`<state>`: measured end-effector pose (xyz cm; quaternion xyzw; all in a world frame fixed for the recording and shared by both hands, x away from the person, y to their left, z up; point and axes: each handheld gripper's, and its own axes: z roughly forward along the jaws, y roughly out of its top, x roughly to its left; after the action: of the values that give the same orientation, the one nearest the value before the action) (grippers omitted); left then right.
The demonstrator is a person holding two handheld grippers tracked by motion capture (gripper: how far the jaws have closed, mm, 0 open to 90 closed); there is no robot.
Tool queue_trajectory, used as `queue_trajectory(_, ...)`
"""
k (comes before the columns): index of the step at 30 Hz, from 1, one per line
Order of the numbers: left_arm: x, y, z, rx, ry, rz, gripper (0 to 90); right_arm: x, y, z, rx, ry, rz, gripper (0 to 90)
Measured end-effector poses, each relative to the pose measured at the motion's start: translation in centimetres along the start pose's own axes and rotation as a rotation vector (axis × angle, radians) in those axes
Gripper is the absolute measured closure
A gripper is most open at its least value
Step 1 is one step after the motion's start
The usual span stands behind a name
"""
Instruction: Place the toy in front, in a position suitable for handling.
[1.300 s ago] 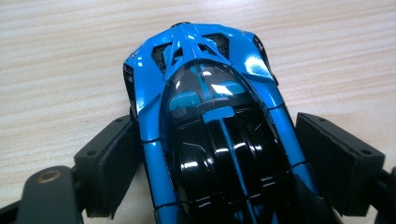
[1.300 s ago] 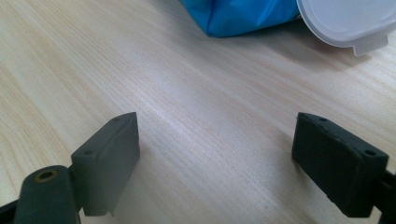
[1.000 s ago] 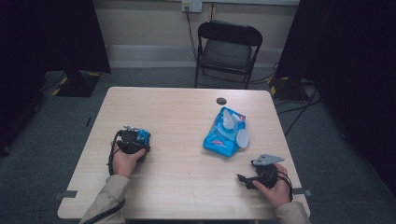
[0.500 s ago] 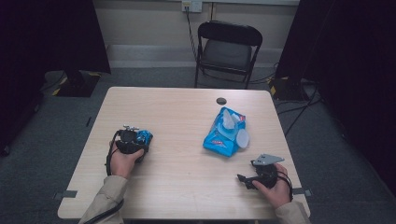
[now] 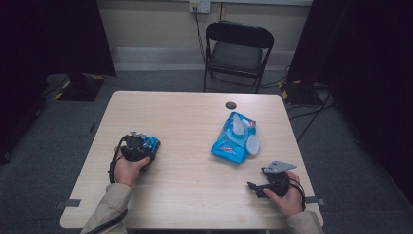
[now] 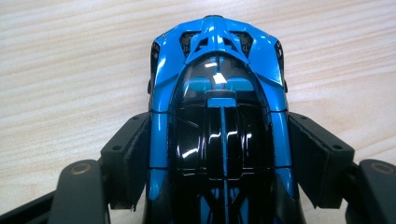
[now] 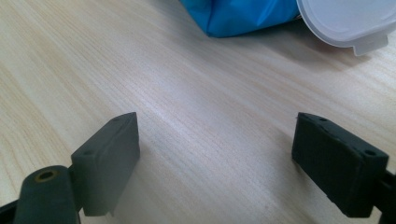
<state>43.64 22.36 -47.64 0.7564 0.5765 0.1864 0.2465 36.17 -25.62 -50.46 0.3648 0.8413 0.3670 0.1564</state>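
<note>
Closing slightly, left gripper clamps one toy car; right gripper gapes empty.

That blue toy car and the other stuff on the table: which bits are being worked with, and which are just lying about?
In use:
- blue toy car, clamped between the left gripper jaws

Lying about:
- blue wipes pack, lid open
- small dark disc
- folding chair behind the table

The blue toy car is running off the bottom edge of the left gripper view, its rear hidden. In the right gripper view, the wipes pack and its white lid are being cut off by the top edge.
</note>
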Motion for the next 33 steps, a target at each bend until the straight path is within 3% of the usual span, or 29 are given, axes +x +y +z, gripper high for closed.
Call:
queue_trajectory(9,-1.5,0.6,-0.8,-0.008,-0.045,0.069,28.2,0.0,0.0,0.0,0.000,0.000,0.000,14.1)
queue_trajectory(23,-6.1,1.4,-1.6,-0.033,-0.202,0.202,28.2,0.0,0.0,0.0,0.000,0.000,0.000,14.1)
queue_trajectory(25,-6.9,1.4,-1.7,-0.032,-0.214,0.242,28.2,0.0,0.0,0.0,0.000,0.000,0.000,14.1)
queue_trajectory(32,-9.3,0.9,-1.2,-0.015,-0.264,0.315,28.1,0.0,0.0,0.0,0.000,0.002,-0.003,14.1)
queue_trajectory(33,-9.6,0.7,-1.0,-0.014,-0.277,0.311,28.1,0.0,0.0,0.0,0.000,0.002,-0.003,14.1)
